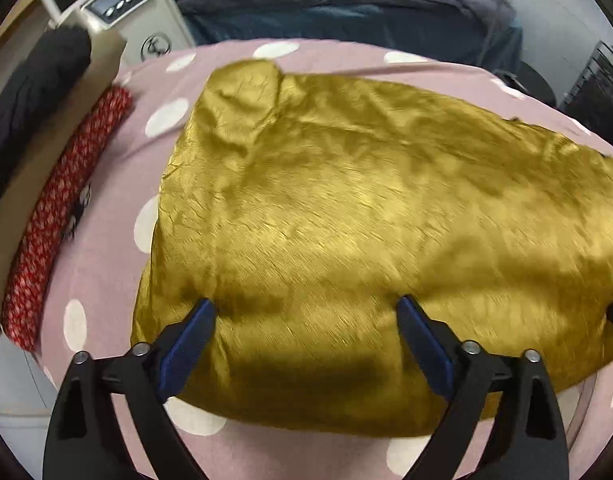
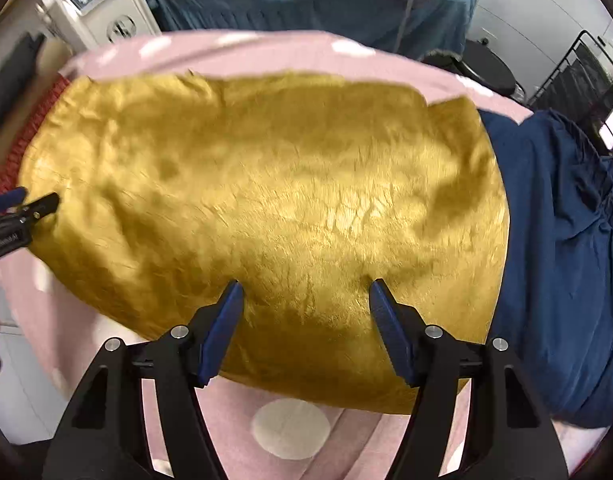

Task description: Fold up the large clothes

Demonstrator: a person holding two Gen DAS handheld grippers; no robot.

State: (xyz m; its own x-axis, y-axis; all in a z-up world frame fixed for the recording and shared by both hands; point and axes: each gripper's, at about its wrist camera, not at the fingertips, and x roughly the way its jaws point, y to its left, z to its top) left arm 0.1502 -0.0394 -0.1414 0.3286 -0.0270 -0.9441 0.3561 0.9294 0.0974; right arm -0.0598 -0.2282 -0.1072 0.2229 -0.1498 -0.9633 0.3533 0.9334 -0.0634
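Pink, white-dotted bedding (image 1: 106, 184) covers the work surface, and the mustard satin garment (image 1: 346, 200) lies spread across its middle, loosely folded and creased. A navy garment (image 2: 566, 240) sits just beside its right edge, a red patterned roll (image 1: 58, 220) lies to its left. The fabric looks light, limp and slippery, so hems or corners seem the surest places to pinch. Left gripper (image 1: 306, 308) and right gripper (image 2: 304, 284) both hang over the near edge, jaws apart, holding nothing.
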